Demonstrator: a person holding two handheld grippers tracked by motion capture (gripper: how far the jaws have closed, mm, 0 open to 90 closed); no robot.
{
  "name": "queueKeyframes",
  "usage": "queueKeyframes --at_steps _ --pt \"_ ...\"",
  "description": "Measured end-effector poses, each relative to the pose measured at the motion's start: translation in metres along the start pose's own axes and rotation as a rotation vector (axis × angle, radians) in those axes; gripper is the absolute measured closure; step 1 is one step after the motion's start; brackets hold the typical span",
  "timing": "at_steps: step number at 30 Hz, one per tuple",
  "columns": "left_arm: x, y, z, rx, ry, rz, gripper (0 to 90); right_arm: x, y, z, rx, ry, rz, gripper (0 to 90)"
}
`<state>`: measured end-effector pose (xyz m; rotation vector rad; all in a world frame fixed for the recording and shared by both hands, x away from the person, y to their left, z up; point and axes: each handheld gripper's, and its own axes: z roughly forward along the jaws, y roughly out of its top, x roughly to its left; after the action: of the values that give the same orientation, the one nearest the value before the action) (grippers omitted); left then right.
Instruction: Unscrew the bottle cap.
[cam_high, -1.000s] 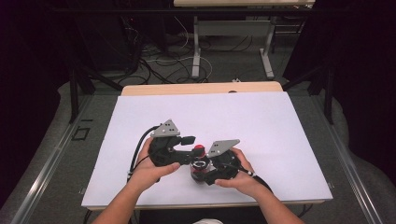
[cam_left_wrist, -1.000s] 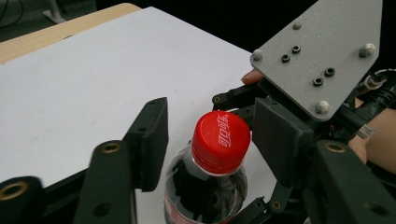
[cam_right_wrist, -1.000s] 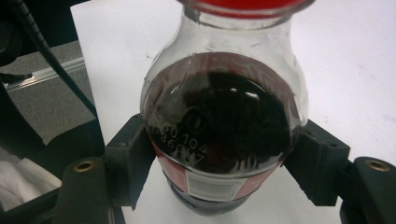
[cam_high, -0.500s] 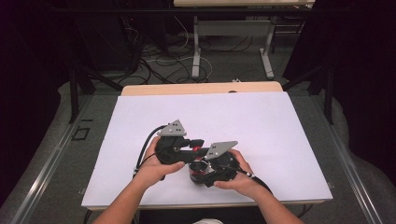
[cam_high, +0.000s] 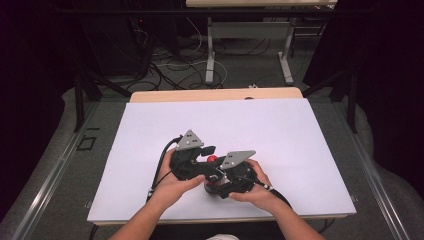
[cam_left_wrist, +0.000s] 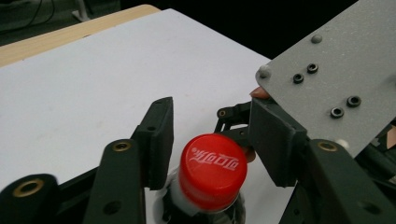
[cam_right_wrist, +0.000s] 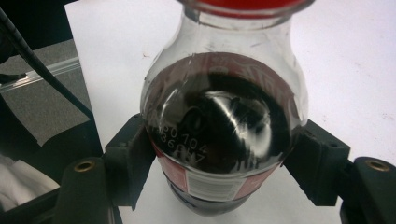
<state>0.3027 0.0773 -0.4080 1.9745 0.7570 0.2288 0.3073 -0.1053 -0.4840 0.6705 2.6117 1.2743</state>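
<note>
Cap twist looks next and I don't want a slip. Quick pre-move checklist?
1. Right tongs clamped on bottle body: ok.
2. Left tongs astride red cap: ok.
3. Left pads pressing the cap: not ok, gaps show on both sides after the jaws just opened.
4. Cap seated on the neck: ok.
5. Bottle upright: cannot tell.
6. White table free around the hands: ok.

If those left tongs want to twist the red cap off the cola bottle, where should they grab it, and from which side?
On the cap's ribbed side wall, one pad on each opposite side, coming over the top of the bottle. The cap is round and short, so only a squeeze across its width looks secure. The right tongs already clamp the bottle's body, leaving the cap free. The left tongs straddle it, with gaps at both pads.
</note>
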Motion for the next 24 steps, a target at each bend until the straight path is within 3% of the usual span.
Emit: queueKeyframes --at_steps 5,10,14,20,24 --pt "0.009 0.003 -0.018 0.014 -0.046 0.024 48.1 0.0 0.0 -0.001 0.004 0.02 -0.009 29.6" --pt "0.016 0.003 -0.025 0.057 -0.176 0.09 50.5 0.002 0.001 -0.001 -0.006 0.036 -0.022 29.6" --pt "0.022 0.003 -0.019 0.087 -0.235 0.124 54.3 0.004 0.001 0.001 0.006 0.048 -0.031 29.6" --pt "0.027 0.003 -0.011 0.12 -0.278 0.105 61.0 0.006 0.001 0.002 0.012 0.065 -0.045 29.6" --pt "0.022 0.002 -0.009 0.122 -0.225 0.091 61.7 0.005 -0.001 0.004 0.015 0.057 -0.042 29.7"
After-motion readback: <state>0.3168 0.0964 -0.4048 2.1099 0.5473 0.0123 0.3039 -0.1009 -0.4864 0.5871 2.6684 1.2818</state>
